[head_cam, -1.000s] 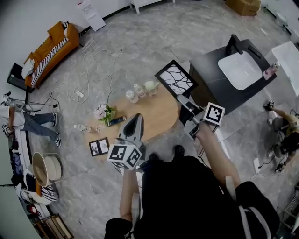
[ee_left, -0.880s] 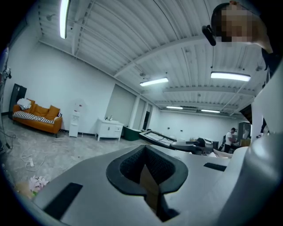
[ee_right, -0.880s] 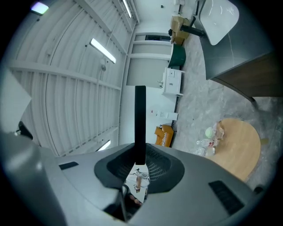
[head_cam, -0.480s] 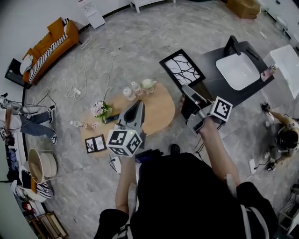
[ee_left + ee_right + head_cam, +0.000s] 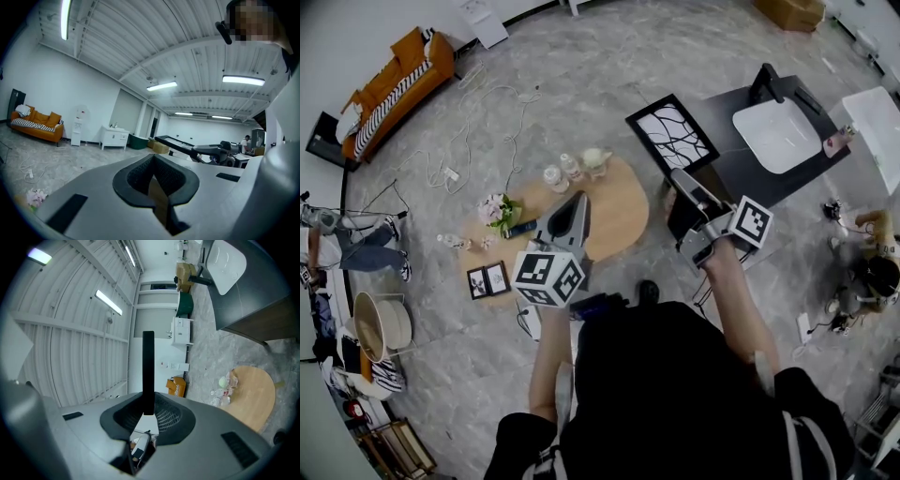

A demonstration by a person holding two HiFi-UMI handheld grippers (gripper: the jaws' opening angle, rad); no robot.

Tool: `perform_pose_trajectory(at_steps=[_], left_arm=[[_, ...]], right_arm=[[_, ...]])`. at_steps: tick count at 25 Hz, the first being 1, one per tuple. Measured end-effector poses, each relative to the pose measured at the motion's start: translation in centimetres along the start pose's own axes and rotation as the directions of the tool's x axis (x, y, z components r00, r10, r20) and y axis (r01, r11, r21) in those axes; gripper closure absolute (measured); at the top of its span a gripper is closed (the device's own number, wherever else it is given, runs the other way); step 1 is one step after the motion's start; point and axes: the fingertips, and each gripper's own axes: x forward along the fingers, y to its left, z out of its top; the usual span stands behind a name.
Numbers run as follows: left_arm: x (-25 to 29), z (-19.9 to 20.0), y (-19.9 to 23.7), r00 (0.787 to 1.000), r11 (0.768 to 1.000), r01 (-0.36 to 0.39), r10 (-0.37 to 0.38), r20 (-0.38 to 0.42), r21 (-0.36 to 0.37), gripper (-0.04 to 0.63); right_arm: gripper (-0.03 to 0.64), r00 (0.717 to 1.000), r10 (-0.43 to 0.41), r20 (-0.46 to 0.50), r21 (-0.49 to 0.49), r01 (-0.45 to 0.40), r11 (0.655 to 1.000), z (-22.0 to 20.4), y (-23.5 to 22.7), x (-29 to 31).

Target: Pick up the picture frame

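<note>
**A:** Closest in, what are the left tongs (image 5: 577,199) doing?

**B:** Nothing. They are pressed together with nothing between them, and they hover over the near edge of the round wooden worktop (image 5: 623,214).

**A:** And the right tongs (image 5: 677,174)?

**B:** They are pinching the picture frame (image 5: 673,134) by its near edge. The frame is up in the air, clear of the round worktop. In the head view it sits beyond that worktop's right rim and laps over a corner of the dark worktop (image 5: 741,178) that carries the white basin.

**A:** So the lift is in hand. How should it be carried well?

**B:** I'd keep the pinch steady. The hold is on one edge only, so the rest of the frame hangs out past the tongs and will want to droop or swing. I'd move slowly with the wrist level, and stay well off the bottles (image 5: 562,174) and the dark worktop's corner.

**A:** Which way does the frame point?

**B:** Its patterned face is turned up toward the head camera. In the right gripper view it shows edge-on, as a thin black bar running straight out from the tongs. Its longer sides seem to run away from the tongs, toward the far floor, though the frame is close to square, so I can't be sure.
</note>
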Motion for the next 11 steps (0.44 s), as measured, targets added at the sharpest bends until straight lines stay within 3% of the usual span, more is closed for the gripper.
perform_pose_trajectory(at_steps=[11], left_arm=[[0.04,-0.49,0.07,1.0,1.0,0.006,-0.005,-0.021,0.03,0.583]], right_arm=[[0.545,1.0,0.022,0.022,-0.051,-0.021,0.998,-0.44,0.22,-0.53]])
